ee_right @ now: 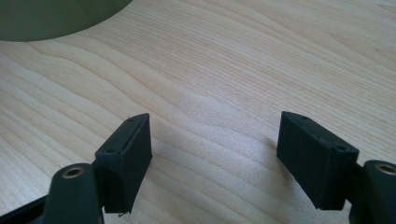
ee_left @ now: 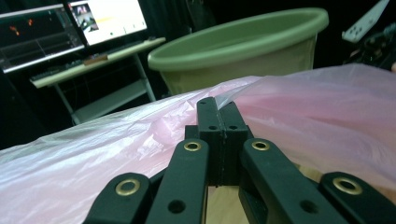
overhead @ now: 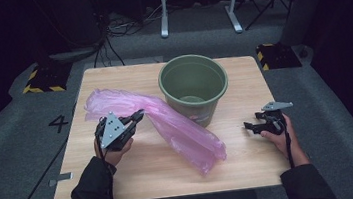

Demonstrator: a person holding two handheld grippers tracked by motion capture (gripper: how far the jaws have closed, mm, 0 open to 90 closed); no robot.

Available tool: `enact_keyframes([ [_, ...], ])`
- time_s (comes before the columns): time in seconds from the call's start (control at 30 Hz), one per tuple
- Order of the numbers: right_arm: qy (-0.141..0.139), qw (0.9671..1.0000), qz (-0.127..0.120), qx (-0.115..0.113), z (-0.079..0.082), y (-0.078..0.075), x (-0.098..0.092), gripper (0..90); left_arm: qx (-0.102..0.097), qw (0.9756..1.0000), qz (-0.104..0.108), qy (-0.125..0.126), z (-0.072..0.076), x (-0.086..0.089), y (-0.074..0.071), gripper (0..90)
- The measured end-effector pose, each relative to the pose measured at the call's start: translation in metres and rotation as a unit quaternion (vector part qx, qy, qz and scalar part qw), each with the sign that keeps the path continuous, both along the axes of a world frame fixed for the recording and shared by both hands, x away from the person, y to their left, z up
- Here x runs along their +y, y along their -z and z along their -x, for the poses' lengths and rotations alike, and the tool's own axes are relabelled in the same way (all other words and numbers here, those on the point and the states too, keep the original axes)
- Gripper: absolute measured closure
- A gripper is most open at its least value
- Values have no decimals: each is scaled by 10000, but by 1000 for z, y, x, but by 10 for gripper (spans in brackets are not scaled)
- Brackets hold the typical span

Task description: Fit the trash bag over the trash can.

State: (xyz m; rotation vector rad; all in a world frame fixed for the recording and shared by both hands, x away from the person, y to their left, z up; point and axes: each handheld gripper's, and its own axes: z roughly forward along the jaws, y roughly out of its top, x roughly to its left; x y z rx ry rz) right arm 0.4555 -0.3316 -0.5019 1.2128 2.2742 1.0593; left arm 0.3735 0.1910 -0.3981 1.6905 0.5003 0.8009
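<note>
A pink plastic bag [overhead: 180,129] lies crumpled across the middle of the wooden table [overhead: 241,157], beside a green bucket [overhead: 193,85]. My left gripper [overhead: 139,117] is at the bag's left part, shut on a fold of the film and lifting it slightly. In the left gripper view the closed jaws [ee_left: 217,106] pinch the edge of the pink bag [ee_left: 107,149], with the bucket [ee_left: 243,51] just behind it. My right gripper [overhead: 249,127] rests low at the table's right side, open. Its fingers [ee_right: 212,144] stand wide apart over bare wood [ee_right: 233,70] with nothing between them.
The bucket stands upright at the back middle of the table, and its wall shows as a dark green edge [ee_right: 56,16] in the right gripper view. A desk with lit monitors [ee_left: 70,28] stands beyond the table. Grey carpet [overhead: 18,142] surrounds the table.
</note>
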Motion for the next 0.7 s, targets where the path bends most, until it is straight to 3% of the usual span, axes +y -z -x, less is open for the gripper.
enact_keyframes([
  [0.37, -1, 10000, -16, 2, 0, 0, -1, 266, -251, 9990, 179, 309, 1, -9, -15, 899],
  [0.6, 8, 10000, -24, 3, 0, 0, 0, 266, -366, 9977, 369, 429, 1, -10, -28, 899],
  [0.7, 0, 10000, -18, 3, 0, 0, 0, 266, -389, 9962, 473, 625, -2, -15, -35, 900],
])
